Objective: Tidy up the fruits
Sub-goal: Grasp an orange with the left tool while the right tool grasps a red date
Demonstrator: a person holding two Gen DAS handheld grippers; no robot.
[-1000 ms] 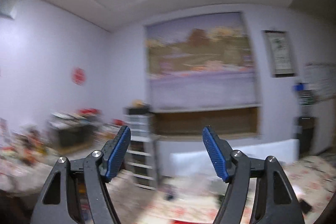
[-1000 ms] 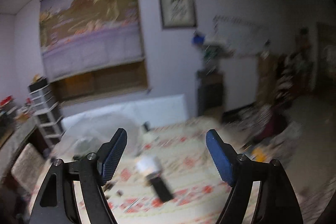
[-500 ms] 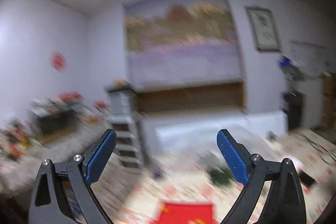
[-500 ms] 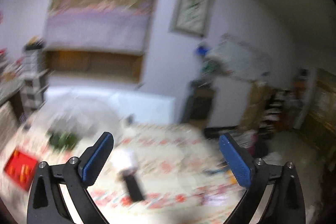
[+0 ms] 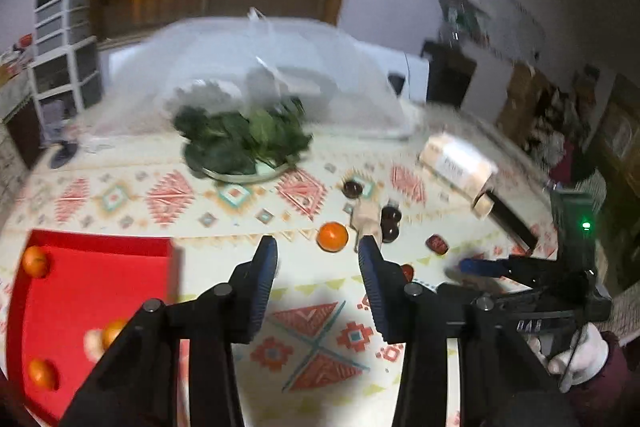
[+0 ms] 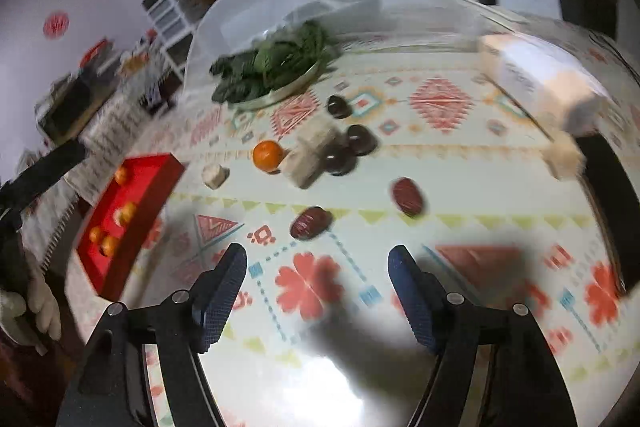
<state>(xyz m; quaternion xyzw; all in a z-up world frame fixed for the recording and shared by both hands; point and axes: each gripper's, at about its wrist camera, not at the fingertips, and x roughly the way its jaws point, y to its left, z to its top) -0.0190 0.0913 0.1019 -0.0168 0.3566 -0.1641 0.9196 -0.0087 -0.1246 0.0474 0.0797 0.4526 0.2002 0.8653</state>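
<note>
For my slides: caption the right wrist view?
Open right gripper hovers over patterned tablecloth near two red dates.

Left wrist view: looks down and forward from above the near table edge, red tray (image 5: 96,307) at its lower left, the right gripper (image 5: 476,265) entering at right. Right wrist view: looks down from lower, nearer the patterned tablecloth (image 6: 460,187). Shared: the tray (image 6: 132,211), the orange (image 5: 333,237) (image 6: 267,155) and the plate of greens (image 5: 244,143) (image 6: 272,69).

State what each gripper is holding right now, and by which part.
Nothing is held. The left gripper and the right gripper both hang open and empty above the patterned tablecloth.
</note>
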